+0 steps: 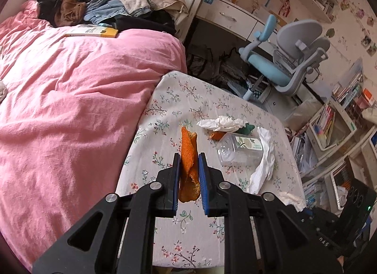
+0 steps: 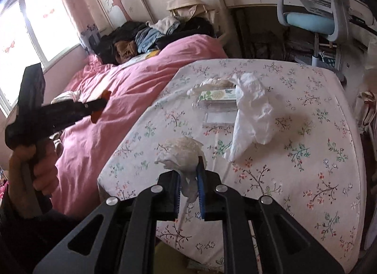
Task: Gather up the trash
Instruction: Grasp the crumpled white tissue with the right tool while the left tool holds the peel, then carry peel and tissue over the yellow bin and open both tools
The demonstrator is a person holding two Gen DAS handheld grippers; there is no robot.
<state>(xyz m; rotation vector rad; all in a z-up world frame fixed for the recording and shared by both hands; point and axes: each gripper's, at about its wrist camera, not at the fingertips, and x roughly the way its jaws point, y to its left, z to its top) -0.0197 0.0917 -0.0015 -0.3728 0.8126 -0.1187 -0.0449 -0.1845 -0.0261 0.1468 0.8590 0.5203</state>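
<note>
Trash: crumpled tissue (image 2: 182,154) clamped in right tongs (image 2: 189,175) above the surface (image 2: 306,179).
Left tongs (image 1: 189,172): clamped on orange peel (image 1: 188,156).
Clear plastic box (image 1: 240,150): at 1 o'clock beyond the peel; contents unclear.

No readable text (label on clear box (image 1: 249,143) blurred).

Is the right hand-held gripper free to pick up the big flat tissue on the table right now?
Probably not yet. The right hand-held gripper is shut on a crumpled tissue. The big tissue lies uncovered just ahead, so the way is free once it drops that wad.
</note>
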